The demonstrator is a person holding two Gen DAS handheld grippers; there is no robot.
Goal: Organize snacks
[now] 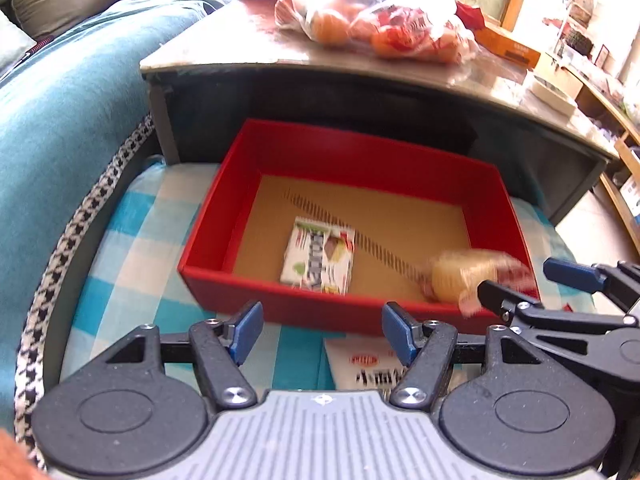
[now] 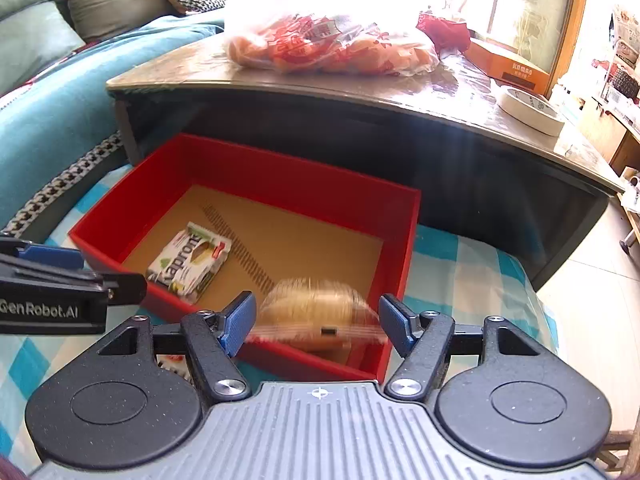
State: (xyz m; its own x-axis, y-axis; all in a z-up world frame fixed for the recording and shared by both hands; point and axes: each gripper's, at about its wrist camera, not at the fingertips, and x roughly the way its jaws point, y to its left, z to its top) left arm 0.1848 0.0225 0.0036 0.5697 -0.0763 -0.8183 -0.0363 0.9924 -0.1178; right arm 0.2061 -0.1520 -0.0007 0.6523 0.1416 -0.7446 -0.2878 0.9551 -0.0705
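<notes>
- Left wrist view: the left gripper (image 1: pixel 322 326) sits at the bottom of the frame with its blue pads spread wide and nothing between them, just checkered cloth (image 1: pixel 132 216) and a white snack packet (image 1: pixel 366 364) lying on it below.
- Red box (image 1: pixel 352 224) is dead centre, open top, brown cardboard floor, parked on the blue-and-white cloth right up against the dark table (image 1: pixel 248 40).
- Inside the box, a small white wafer pack (image 1: pixel 318 260) lies flat near the front wall, a bit left of the middle.
- Lower right of the box there's a blurry tan wrapped bun (image 1: pixel 468 276), smeared by motion, right by the box's front right corner. Can't tell if it's touching the floor of the box.
- Right gripper (image 1: pixel 516 284) pokes in from the right edge, next to that bun.
- Right wrist view: right gripper (image 2: pixel 318 322) is partly open, and the bun (image 2: pixel 320 316) shows between the pads, but the blur hides whether either pad touches it, so I honestly can't tell if it's gripped or loose.
- The left gripper's arm comes in from the left edge there, beside the box's front wall.
- Up top on the table: a plastic bag of oranges (image 1: pixel 372 12), an orange carton (image 2: pixel 508 64) and a roll of tape (image 2: pixel 532 110) toward the upper right.
- Teal sofa (image 1: pixel 60 100) fills the upper left.
</notes>
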